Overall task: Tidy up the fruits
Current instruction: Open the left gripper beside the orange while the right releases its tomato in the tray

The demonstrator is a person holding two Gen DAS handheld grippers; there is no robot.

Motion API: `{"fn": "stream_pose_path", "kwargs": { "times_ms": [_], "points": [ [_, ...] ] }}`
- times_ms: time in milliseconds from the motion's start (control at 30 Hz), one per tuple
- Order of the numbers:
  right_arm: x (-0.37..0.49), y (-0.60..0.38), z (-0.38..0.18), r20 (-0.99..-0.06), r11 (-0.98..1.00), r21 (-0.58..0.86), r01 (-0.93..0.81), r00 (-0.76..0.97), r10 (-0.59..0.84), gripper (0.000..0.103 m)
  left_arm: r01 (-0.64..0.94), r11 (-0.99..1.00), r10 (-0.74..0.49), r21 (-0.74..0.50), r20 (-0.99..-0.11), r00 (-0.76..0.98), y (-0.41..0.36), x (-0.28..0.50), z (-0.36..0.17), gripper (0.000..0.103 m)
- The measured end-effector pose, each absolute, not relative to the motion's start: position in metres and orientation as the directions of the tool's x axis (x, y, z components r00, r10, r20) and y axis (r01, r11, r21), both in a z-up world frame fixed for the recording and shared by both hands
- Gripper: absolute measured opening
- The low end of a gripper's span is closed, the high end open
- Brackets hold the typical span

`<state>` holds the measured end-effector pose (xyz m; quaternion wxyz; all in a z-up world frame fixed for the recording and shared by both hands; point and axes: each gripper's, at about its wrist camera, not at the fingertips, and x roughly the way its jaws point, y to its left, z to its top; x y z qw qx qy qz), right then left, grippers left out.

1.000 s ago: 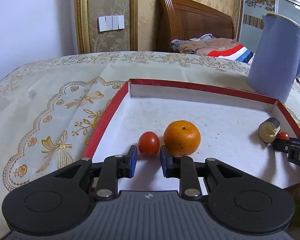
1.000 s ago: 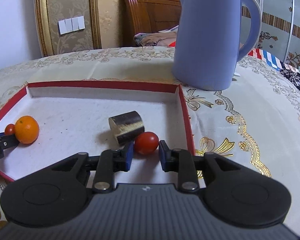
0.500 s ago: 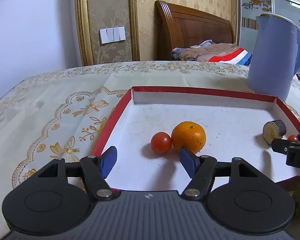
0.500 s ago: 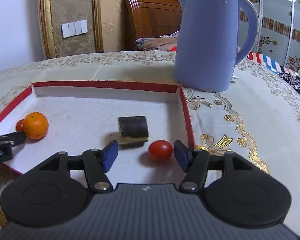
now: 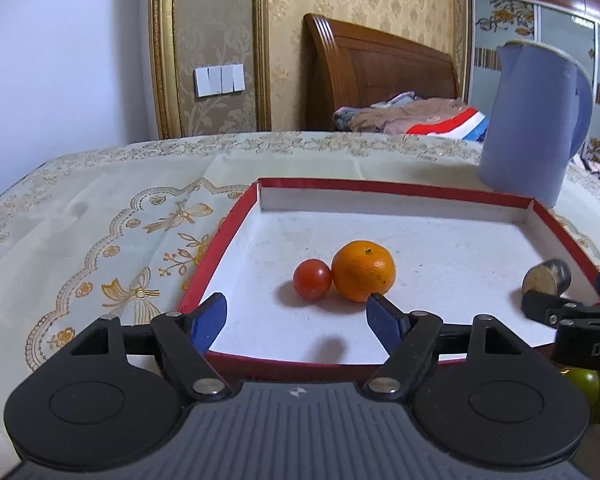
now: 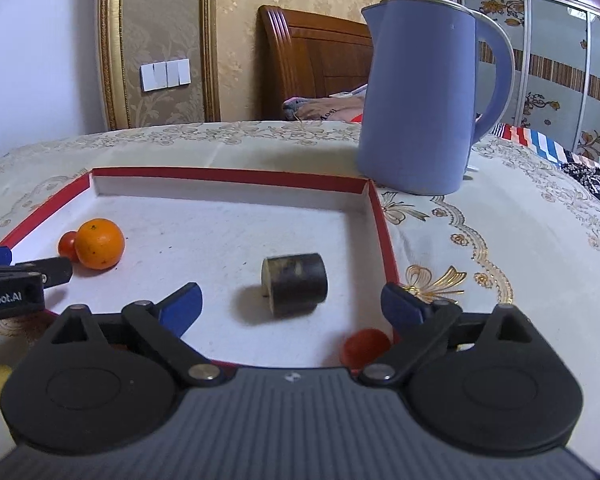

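Left hand-held gripper (image 5: 296, 316) wide open, empty, near tray (image 5: 220, 256) edge; right hand-held gripper (image 6: 292, 304) likewise.

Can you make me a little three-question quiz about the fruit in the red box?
1. True or false: the orange and the small tomato beside it sit inside the red box.
2. Which stands outside the box? A) dark cut cylinder B) blue kettle C) orange
3. Fill in: both the left tool and the right tool are ____ and hold nothing.

Key: 1 true; 2 B; 3 open.
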<state>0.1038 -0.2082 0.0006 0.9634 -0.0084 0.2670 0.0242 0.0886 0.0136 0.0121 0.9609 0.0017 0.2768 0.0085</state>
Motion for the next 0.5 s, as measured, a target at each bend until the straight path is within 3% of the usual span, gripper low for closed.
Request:
{"fn": "stream_pose_path", "kwargs": {
  "times_ms": [500],
  "points": [
    [0.087, -0.209, 0.001, -0.487, 0.997, 0.018, -0.073, 0.871, 0.073, 0.103, -0.01, 0.999, 0.033, 0.052, -0.468, 0.883, 0.011, 0.054, 0.014, 0.084]
  ]
}}
